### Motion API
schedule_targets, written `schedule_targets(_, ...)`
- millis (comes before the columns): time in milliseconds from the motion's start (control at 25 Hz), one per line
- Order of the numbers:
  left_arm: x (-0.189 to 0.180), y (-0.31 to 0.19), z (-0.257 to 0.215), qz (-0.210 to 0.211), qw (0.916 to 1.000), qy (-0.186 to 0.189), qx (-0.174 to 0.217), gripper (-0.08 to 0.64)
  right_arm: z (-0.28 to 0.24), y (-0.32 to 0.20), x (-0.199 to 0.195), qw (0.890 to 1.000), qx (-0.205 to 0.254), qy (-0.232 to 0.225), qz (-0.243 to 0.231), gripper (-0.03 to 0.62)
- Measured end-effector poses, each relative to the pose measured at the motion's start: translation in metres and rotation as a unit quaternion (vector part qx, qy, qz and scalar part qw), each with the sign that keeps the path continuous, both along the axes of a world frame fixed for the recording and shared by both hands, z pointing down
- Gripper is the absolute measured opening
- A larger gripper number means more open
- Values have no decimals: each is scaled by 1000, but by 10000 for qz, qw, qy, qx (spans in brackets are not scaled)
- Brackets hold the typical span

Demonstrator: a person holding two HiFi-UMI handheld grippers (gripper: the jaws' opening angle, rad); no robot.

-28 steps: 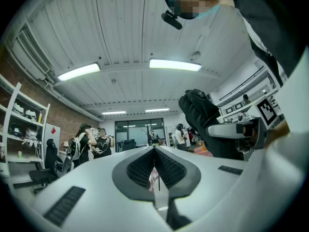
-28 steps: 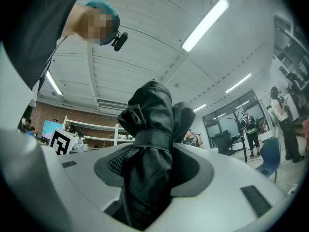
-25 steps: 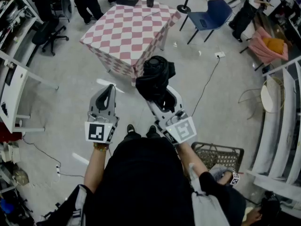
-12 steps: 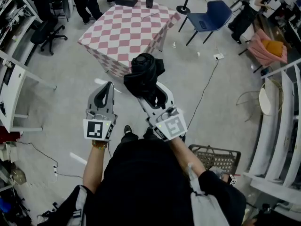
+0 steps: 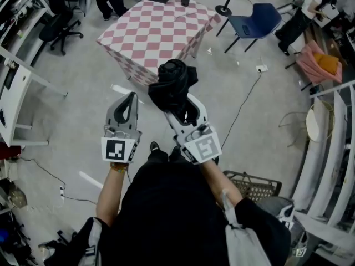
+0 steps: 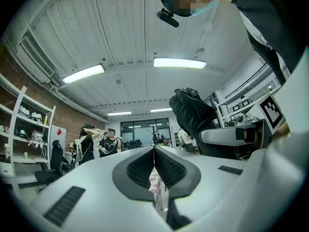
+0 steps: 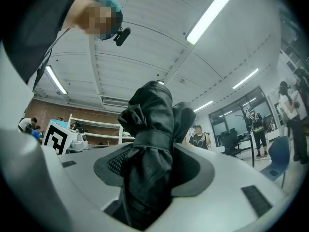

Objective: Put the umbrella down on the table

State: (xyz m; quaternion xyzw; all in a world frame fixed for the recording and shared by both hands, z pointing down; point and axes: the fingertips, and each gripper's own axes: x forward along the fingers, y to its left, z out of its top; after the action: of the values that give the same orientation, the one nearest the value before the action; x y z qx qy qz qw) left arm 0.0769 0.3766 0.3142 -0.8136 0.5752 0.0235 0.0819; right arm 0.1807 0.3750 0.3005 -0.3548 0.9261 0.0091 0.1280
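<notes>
Clamping the folded black umbrella [image 5: 173,87], the right gripper [image 5: 189,114] holds its long axis pointing away toward the checkered table [image 5: 150,35]. On the left gripper [image 5: 130,98], the jaws meet, empty.

Furled black umbrella [image 5: 173,87] aloft near checkered table [image 5: 155,32]

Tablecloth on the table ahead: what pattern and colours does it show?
A pink-and-white checked tablecloth, clearest in the head view.

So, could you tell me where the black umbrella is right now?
In the head view, the black umbrella is clamped in the right gripper, held in the air just short of the checkered table, not yet on it.
</notes>
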Motion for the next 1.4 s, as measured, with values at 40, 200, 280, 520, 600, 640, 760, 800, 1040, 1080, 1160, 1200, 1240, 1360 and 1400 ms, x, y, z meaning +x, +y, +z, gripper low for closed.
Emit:
schedule_targets(40,-5,-1,0,31,10000,28,-3,11,1,-2,-5,10000,-7,10,30,229)
schedule_targets(200,-25,-9,8,134,9999,61,-74,11,6,-7,-25,9999,25,86,95,229)
schedule_targets(280,-33,-16,7,186,9998,81,-47,11,10,-12,-34,9998,61,148,106,228)
schedule_targets(520,-44,-34,10,276,9996,-35,-101,11,13,-32,-49,9996,-1,138,235,227)
schedule_targets(600,-43,-44,8,269,9996,-29,-101,11,12,-43,-50,9997,2,129,226,228)
schedule_targets(640,-43,-50,7,252,9996,-32,-100,11,11,-49,-50,9997,10,125,215,228)
schedule_targets(760,-40,-69,6,203,9997,-62,-100,11,12,-70,-49,9998,5,126,158,227)
schedule_targets(800,-39,-76,6,176,9998,-75,-110,11,12,-78,-49,9998,1,114,131,228)
schedule_targets(1040,-32,-124,8,-48,9998,-109,-185,11,16,-131,-40,9999,-96,109,-23,227)
schedule_targets(1080,-30,-132,10,-76,9996,-143,-209,11,18,-139,-38,9999,-122,88,-34,227)
schedule_targets(1160,-25,-145,17,-141,9993,-168,-293,11,22,-154,-33,9998,-191,63,-56,227)
schedule_targets(1200,-23,-151,18,-176,9991,-185,-332,11,24,-161,-30,9997,-215,55,-74,227)
schedule_targets(1240,-21,-156,19,-195,9990,-190,-344,12,25,-168,-28,9997,-219,45,-98,227)
schedule_targets(1360,-16,-172,20,-202,9991,-169,-324,11,27,-186,-25,9996,-232,52,-143,227)
schedule_targets(1400,-16,-177,20,-210,9990,-178,-340,11,29,-192,-25,9995,-258,70,-146,227)
